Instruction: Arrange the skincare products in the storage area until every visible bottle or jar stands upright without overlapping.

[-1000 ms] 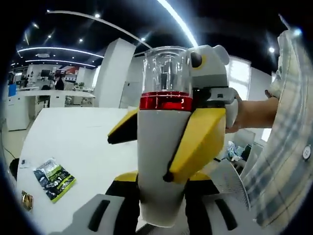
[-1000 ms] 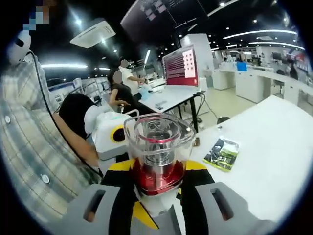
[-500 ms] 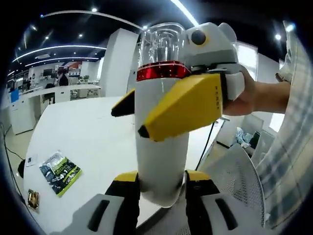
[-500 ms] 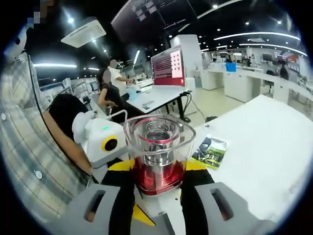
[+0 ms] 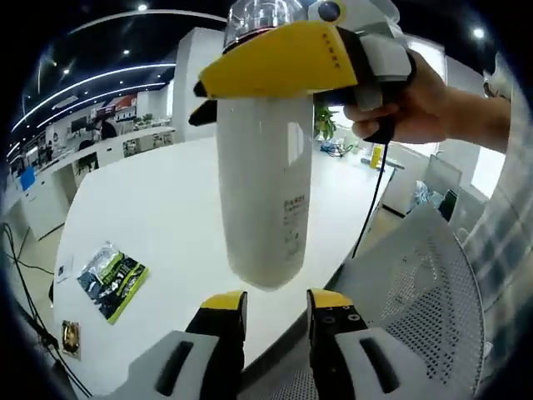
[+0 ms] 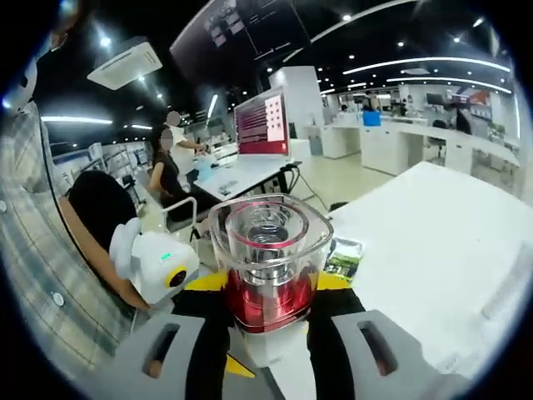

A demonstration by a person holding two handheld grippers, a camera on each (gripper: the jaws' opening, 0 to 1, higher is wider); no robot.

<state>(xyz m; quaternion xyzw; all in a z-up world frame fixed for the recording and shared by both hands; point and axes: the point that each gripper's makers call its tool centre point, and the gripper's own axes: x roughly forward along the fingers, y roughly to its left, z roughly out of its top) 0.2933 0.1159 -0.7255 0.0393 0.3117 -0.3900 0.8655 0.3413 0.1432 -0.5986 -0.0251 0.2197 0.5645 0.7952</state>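
Right gripper point(image 6: 266, 333) is clamping the white bottle point(image 5: 262, 183) by its neck, above the tabletop point(image 5: 158, 208) edge; left gripper point(image 5: 275, 312) fingers are hanging open below. Label print is unreadable.

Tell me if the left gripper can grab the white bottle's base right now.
Probably: the white cylindrical bottle hangs just past the left gripper, nothing between them; the right gripper holds only its top.
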